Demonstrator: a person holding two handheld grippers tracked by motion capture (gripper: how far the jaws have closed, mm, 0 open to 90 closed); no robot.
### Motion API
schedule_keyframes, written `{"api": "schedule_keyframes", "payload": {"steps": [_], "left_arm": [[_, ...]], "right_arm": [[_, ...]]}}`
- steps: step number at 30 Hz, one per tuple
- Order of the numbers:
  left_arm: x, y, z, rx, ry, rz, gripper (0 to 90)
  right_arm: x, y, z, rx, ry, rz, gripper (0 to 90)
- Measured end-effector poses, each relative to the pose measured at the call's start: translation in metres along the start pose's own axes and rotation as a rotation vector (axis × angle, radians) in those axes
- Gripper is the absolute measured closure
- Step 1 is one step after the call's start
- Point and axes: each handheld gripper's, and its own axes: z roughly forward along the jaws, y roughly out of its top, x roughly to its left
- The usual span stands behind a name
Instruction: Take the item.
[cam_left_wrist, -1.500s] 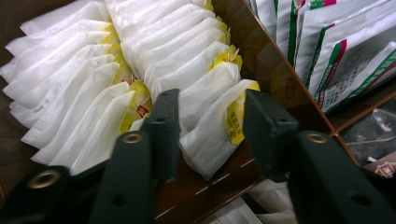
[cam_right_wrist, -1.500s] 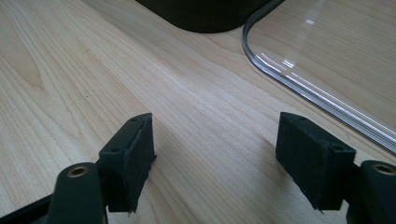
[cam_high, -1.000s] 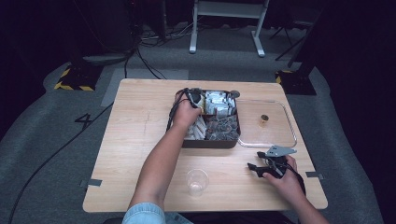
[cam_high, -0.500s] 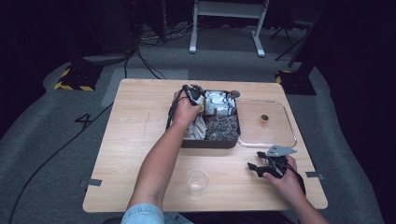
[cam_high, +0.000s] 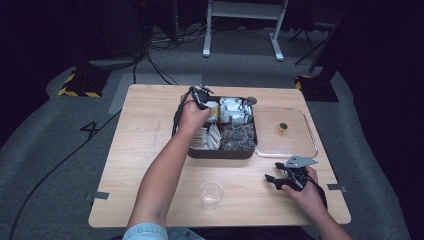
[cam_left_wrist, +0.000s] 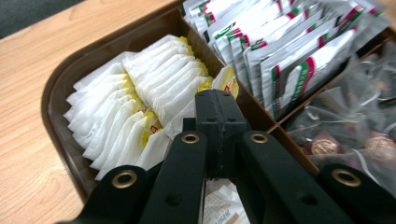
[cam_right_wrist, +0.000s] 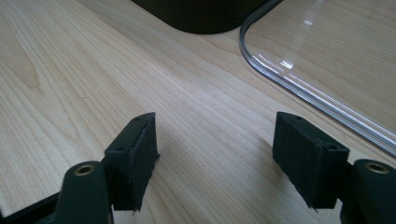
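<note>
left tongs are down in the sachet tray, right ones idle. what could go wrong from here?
1. The left tongs, jaws closed, sit among tightly packed white-and-yellow sachets; a pull may drag out several or none. Whether they hold one cannot be told.
2. The clear lid lies flat beside the brown tray, near the open right tongs; a careless sweep could shove it.
3. The clear plastic cup stands under the left forearm's return path and could tip.

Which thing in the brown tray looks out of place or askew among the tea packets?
One yellow-and-white tea packet is lifted and tilted out of its neat row in the brown tray, just past the shut left gripper, which seems to pinch it. The clear lid lies off the tray, beside it. Nothing spilled or damaged.
</note>
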Motion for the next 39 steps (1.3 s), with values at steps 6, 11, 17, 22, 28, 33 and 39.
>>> {"api": "schedule_keyframes", "payload": {"steps": [6, 11, 17, 22, 28, 33, 39], "left_arm": [[0.002, -0.002, -0.02, -0.038, -0.044, 0.008, 90.0], [0.002, -0.006, -0.036, -0.07, -0.077, 0.012, 90.0], [-0.003, -0.017, -0.059, -0.109, -0.118, 0.029, 90.0], [-0.009, -0.028, -0.079, -0.123, -0.137, 0.042, 90.0], [-0.02, -0.042, -0.106, -0.141, -0.174, 0.068, 90.0], [-0.031, -0.054, -0.125, -0.153, -0.197, 0.101, 90.0], [-0.05, -0.067, -0.143, -0.165, -0.24, 0.145, 90.0]], "right_arm": [[0.0, 0.0, 0.0, 0.0, -0.001, -0.001, 31.4], [0.0, 0.0, 0.0, -0.002, 0.001, -0.006, 32.6], [-0.001, -0.001, -0.001, -0.004, 0.015, -0.017, 33.7], [-0.002, -0.002, -0.002, -0.004, 0.022, -0.02, 33.8], [-0.002, -0.002, -0.003, -0.003, 0.027, -0.026, 33.8], [-0.003, -0.002, -0.003, -0.004, 0.029, -0.028, 33.8], [-0.003, -0.002, -0.003, -0.004, 0.03, -0.028, 33.9]]}}
